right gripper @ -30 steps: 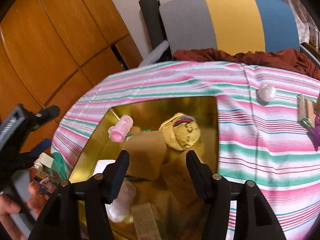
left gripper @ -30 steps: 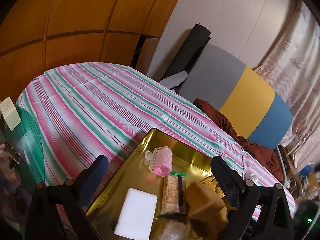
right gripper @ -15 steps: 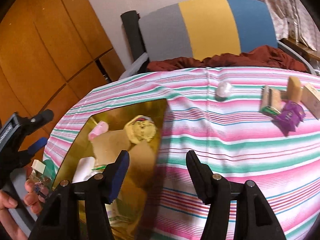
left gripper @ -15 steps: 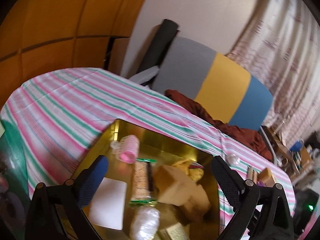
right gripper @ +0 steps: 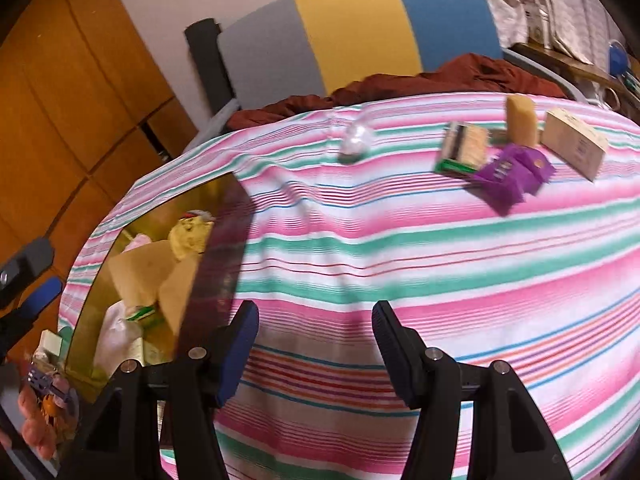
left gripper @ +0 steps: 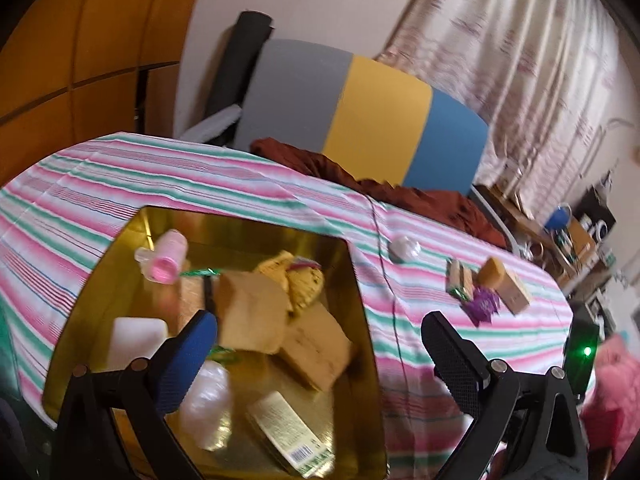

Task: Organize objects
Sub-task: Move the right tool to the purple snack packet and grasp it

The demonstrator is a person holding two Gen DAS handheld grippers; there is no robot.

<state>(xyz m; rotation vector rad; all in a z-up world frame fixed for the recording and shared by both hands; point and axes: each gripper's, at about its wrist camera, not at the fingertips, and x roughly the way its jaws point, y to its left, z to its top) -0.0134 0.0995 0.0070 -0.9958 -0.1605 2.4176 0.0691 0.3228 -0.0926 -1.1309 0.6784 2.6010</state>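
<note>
Now | L hand-held gripper (left gripper: 320, 340) apart, empty | R hand-held gripper (right gripper: 316, 332) apart, angled down

Tray (left gripper: 362, 280) on the tablecloth (right gripper: 400, 260), loose box (right gripper: 576, 142) well to its right.

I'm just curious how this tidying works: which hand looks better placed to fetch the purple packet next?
Probably the right. Its gripper is open and empty over bare cloth, facing the purple packet. The left gripper, also open, hangs over the gold tray, farther away.
</note>
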